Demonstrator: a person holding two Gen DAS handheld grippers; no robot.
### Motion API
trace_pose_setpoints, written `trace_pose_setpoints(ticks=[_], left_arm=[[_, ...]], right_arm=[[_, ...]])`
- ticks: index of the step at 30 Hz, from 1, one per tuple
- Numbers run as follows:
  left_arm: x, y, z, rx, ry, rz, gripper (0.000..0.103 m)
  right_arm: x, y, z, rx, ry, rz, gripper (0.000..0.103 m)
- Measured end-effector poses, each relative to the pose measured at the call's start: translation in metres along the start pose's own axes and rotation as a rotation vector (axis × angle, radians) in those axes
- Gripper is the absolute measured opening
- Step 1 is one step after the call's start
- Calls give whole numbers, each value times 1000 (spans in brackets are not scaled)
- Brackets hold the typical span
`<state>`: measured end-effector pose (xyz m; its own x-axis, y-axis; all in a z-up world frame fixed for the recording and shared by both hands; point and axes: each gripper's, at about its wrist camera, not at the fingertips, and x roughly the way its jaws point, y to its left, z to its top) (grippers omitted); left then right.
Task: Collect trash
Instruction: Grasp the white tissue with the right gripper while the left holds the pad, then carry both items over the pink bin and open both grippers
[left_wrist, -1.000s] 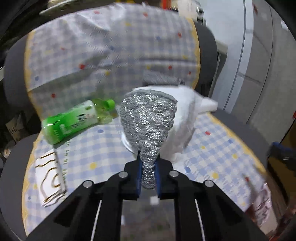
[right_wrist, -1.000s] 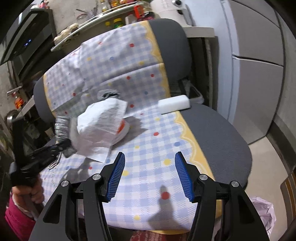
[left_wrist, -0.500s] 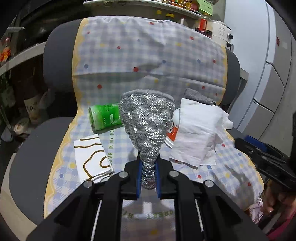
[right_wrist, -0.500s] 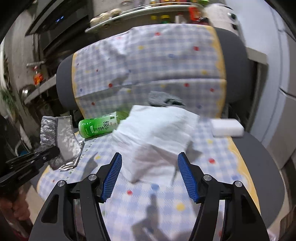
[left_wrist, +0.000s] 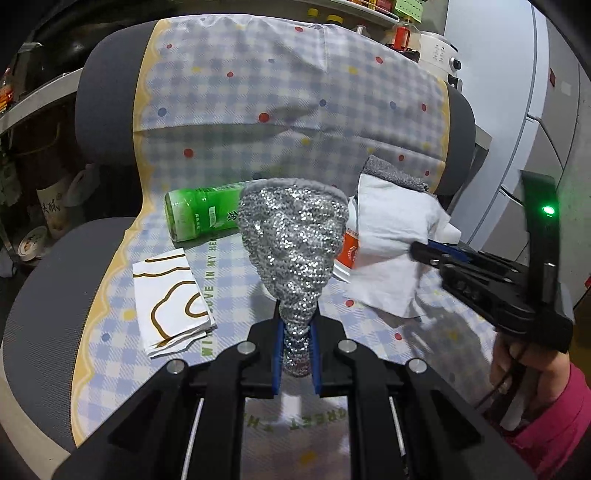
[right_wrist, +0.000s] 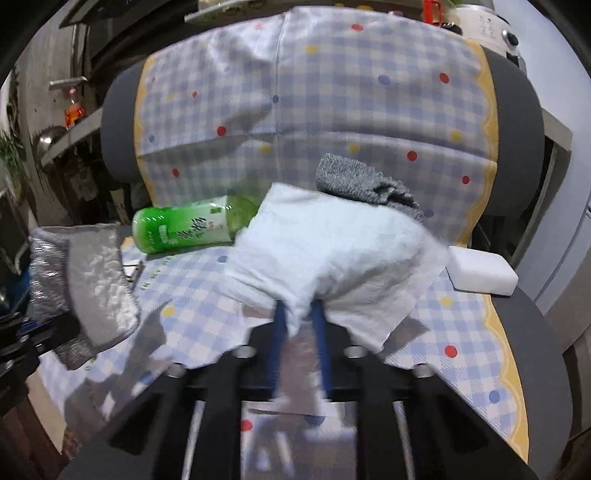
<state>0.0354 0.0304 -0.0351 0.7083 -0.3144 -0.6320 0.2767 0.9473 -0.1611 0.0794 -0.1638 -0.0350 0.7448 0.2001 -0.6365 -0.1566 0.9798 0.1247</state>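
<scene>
Above the seat, right tongs pinch tissue.

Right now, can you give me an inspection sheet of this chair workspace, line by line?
Surface: grey office chair draped with a blue-checked dotted cloth.
Job's things: crumpled white paper towel; green plastic drink bottle lying on its side; folded white napkin with brown squiggles; orange-and-white wrapper, partly hidden under the towel.
Clutter: silver sequined cloth; grey knitted cloth; white rectangular block.
Grippers: left gripper shut on the sequined cloth; right gripper shut on the paper towel, view blurred.
Cables: nothing seen clearly.
Surroundings: shelves with bottles behind; grey cabinet to the right.
</scene>
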Motion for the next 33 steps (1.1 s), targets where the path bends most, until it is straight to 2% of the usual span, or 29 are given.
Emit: trace_pose_setpoints(ticks=[1,6,12,19,22,26,33], left_arm=[[-1,-1,0,1,-2,-2,10],[-14,-12,2,12,-29,-30,10],[-32,-42,3,37,-67,-140,10],[-34,-114,-14,150,-68,-300,10],[-33,-147,-23,205,-62,-362,10],[-34,-198,-39,284,-54,-461,10],[-33,-275,-73,424,-19,-609,10]], right_arm=[[-6,-1,-1,1,-10,6,3],[-67,-16,-7,76,-94,72,2],[-129,-44,-19,135,-133,25,2],[-177,-74,-58,188,-158,-43,2],[-202,-93,-79,234,-173,-104,2],[-238,-119,-113,293,-185,-230,2],[-278,-162,-182,437,-106,-391,5]])
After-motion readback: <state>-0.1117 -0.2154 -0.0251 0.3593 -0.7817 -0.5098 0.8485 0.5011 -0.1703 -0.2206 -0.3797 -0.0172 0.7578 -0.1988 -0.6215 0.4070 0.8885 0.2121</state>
